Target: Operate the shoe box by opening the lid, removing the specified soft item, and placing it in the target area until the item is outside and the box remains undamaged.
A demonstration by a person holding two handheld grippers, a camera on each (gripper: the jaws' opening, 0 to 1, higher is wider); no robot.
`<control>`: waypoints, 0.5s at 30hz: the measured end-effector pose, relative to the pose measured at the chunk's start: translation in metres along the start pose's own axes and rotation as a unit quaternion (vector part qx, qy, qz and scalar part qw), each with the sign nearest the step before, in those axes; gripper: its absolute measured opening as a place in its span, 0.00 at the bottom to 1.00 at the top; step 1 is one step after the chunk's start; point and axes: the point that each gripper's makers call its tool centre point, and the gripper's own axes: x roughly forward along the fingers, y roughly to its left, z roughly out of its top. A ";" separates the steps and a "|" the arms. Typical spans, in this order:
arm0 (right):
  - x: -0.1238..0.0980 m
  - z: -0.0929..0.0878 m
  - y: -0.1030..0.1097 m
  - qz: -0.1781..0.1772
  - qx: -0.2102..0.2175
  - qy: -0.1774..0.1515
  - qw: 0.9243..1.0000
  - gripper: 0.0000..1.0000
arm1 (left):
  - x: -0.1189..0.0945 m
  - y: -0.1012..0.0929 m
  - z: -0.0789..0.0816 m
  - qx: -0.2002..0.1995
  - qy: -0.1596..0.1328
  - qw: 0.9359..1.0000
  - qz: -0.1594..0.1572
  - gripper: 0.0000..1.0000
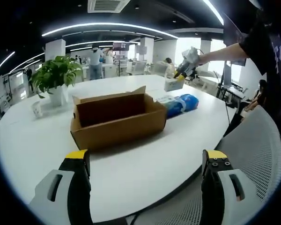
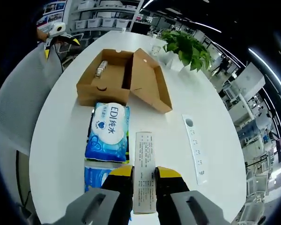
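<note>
Here, on a white table (image 2: 61,140): a brown shoe box (image 2: 124,79), lid swung fully open and lying beside the tray. Inside the tray, seen from the right gripper view, a small light tube-like item (image 2: 101,68), too small to identify. Just beside the box's near wall, a blue-and-white wet-wipe pack (image 2: 107,131), flat on the table, outside the box. Right gripper (image 2: 144,176), jaws drawn in and clamped on a slim white paper packet (image 2: 144,168) printed with text, above the table next to the wipe pack. White power strip (image 2: 195,147) flat to one side; potted green plant (image 2: 187,47) beyond the box.

From the left gripper view: left gripper (image 1: 145,161), jaws spread wide with nothing between them, low over the table's near edge, well apart from the box (image 1: 117,117).
</note>
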 end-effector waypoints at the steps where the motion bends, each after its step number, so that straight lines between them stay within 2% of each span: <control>1: 0.001 -0.004 0.000 0.001 0.001 0.001 1.000 0.13 | 0.000 0.000 0.000 0.000 0.001 1.000 0.000 0.99; 8: 0.009 -0.021 -0.003 0.000 0.004 0.014 1.000 0.13 | 0.000 0.000 -0.001 -0.005 0.003 1.000 0.002 0.99; 15: 0.015 -0.030 -0.002 0.003 0.002 0.024 1.000 0.13 | 0.000 0.001 -0.002 -0.007 0.004 1.000 0.003 0.99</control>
